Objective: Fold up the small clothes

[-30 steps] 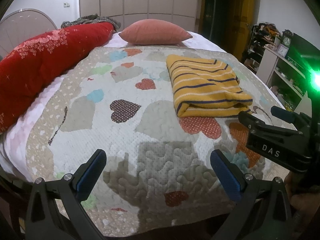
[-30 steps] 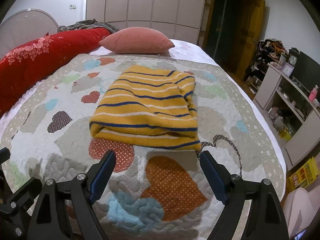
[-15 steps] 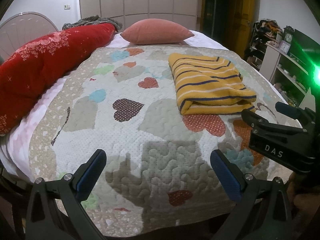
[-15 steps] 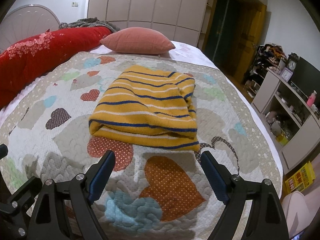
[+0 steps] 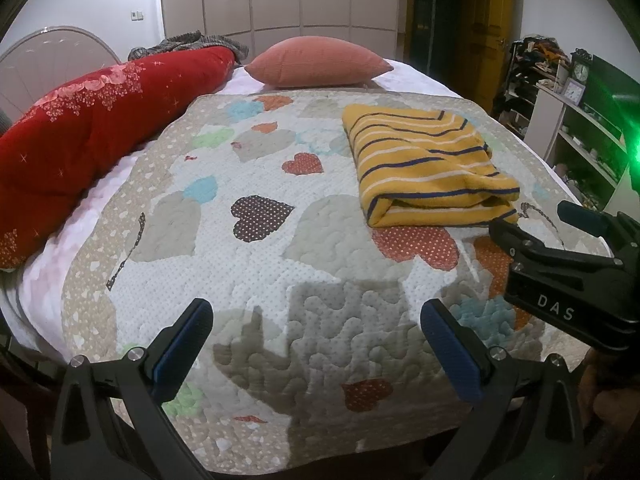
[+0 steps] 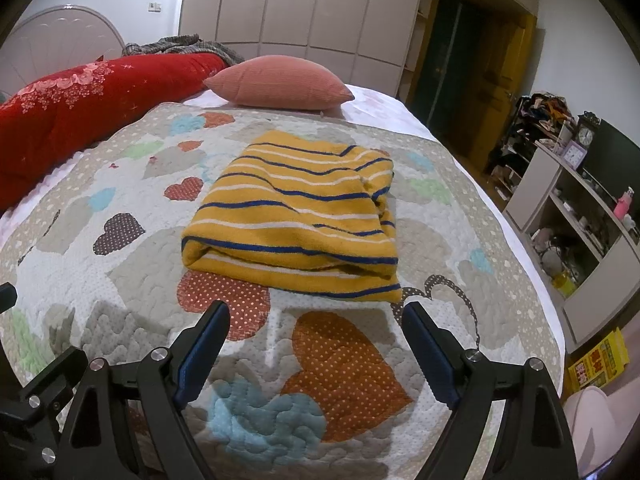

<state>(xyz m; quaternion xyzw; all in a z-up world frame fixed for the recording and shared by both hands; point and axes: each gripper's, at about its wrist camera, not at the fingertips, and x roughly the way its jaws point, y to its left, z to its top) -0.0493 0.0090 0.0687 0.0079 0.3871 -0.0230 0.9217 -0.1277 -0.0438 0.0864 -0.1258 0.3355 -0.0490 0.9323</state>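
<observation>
Jaws apart on both: your left gripper (image 5: 316, 344) and right gripper (image 6: 316, 348) hang empty over the quilt (image 5: 256, 280). The sweater (image 6: 296, 216) lies folded, just beyond the right. If tidying, square that loose right edge gently.

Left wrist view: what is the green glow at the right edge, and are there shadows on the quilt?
Left wrist view: green glare flares at the right edge, source unclear; tool shadows darken the quilt. Right wrist view: no glare, sweater sharp, straight edges bend.
</observation>
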